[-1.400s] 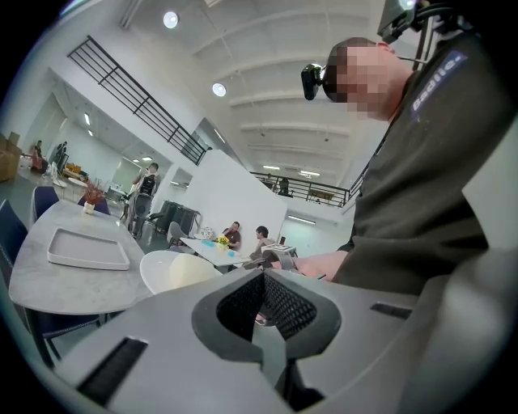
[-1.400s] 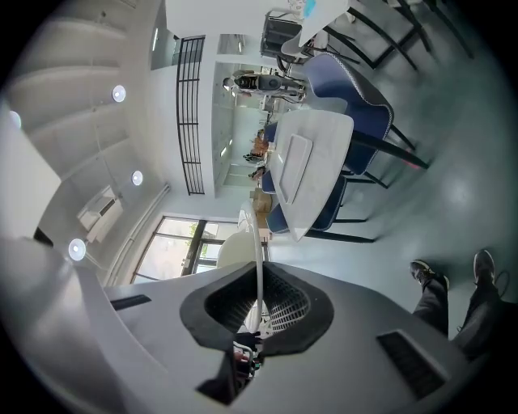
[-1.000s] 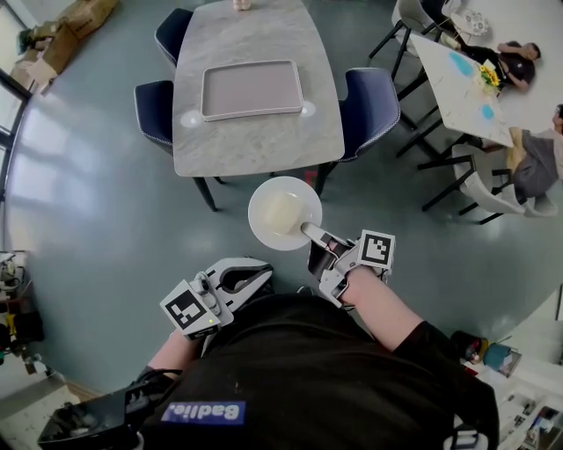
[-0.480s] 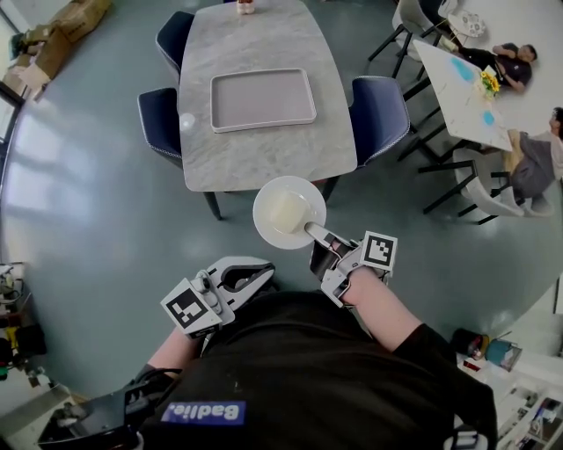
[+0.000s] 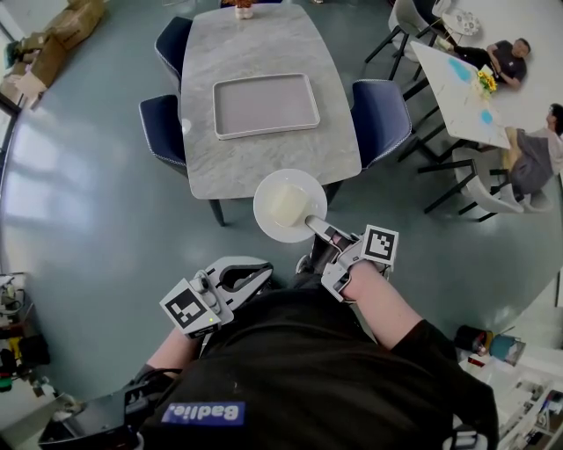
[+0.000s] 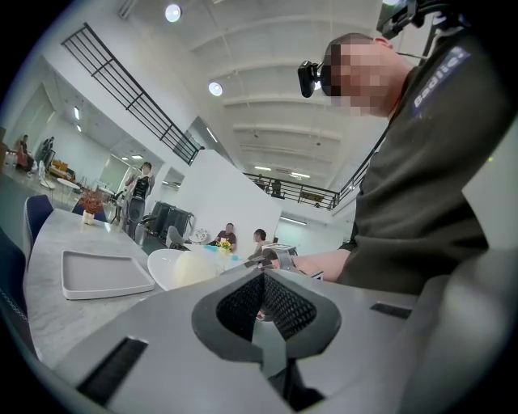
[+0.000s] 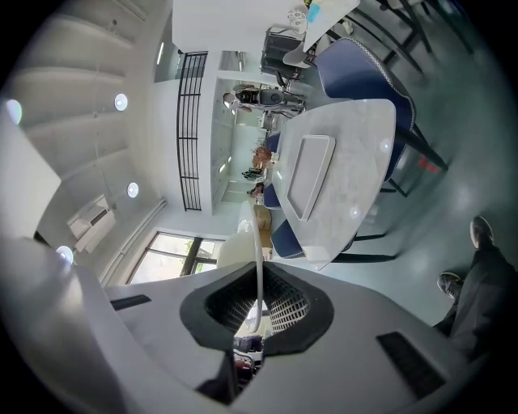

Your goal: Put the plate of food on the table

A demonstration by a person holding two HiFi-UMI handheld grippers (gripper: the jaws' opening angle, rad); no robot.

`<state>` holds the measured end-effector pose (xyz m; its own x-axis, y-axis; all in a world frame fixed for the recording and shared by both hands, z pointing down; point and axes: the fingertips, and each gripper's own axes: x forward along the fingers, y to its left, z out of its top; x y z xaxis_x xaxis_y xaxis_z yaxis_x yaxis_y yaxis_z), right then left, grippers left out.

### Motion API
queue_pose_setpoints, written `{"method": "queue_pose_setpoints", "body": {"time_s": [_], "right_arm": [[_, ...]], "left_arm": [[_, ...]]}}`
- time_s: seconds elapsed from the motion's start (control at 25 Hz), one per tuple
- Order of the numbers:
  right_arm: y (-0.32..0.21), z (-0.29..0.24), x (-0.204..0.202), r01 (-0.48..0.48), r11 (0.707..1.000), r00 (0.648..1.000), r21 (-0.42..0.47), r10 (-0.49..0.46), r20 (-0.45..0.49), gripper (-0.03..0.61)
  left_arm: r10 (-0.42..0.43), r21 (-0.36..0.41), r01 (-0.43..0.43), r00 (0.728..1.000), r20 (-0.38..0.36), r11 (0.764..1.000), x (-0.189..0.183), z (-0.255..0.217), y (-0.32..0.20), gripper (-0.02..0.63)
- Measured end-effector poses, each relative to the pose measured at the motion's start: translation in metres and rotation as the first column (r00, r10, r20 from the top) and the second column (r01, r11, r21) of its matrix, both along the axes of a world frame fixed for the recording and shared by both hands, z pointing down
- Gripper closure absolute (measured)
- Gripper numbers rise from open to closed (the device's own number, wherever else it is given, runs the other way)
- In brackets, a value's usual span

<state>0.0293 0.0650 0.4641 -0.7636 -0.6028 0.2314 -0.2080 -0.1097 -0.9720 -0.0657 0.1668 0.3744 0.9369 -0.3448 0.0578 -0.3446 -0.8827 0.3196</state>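
Observation:
A white plate carrying a pale block of food hangs in the air at the near edge of the marble table. My right gripper is shut on the plate's near rim. In the right gripper view the plate stands edge-on between the pads of the right gripper. A grey tray lies in the middle of the table. My left gripper is shut and empty, held low against my body. In the left gripper view the left gripper points at the plate.
Dark blue chairs stand at the table's left and right. A small flower pot sits at the table's far end. A second white table with seated people is at the upper right. Grey floor surrounds me.
Both grippers have moved forward towards the marble table. The plate, formerly over the floor short of the table, now overlaps its near edge. The right grip is unchanged.

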Motion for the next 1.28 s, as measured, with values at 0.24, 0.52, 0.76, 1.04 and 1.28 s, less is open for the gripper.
{"method": "queue_pose_setpoints", "body": {"time_s": [0.24, 0.52, 0.76, 1.04, 1.28], "right_arm": [[-0.017, 0.011, 0.000, 0.009, 1.000, 1.000, -0.011, -0.009, 0.005, 0.554], [-0.054, 0.020, 0.002, 0.043, 0.999, 0.999, -0.026, -0.043, 0.011, 0.554], [-0.097, 0.027, 0.010, 0.080, 0.996, 0.997, -0.030, -0.079, 0.004, 0.554], [-0.150, 0.036, 0.014, 0.123, 0.992, 0.992, -0.041, -0.123, -0.001, 0.554], [-0.206, 0.046, 0.024, 0.158, 0.986, 0.987, -0.061, -0.158, 0.004, 0.554]], "left_arm": [[-0.015, -0.003, 0.015, 1.000, 0.005, 1.000, 0.001, 0.008, -0.016, 0.606], [-0.067, -0.006, 0.067, 0.997, 0.023, 0.998, 0.004, 0.010, -0.049, 0.606], [-0.105, -0.019, 0.105, 0.994, 0.028, 0.994, 0.016, 0.010, -0.085, 0.606], [-0.144, -0.035, 0.144, 0.989, 0.027, 0.989, 0.027, 0.010, -0.132, 0.606], [-0.168, -0.050, 0.170, 0.985, 0.036, 0.984, 0.046, 0.013, -0.184, 0.606]]}}
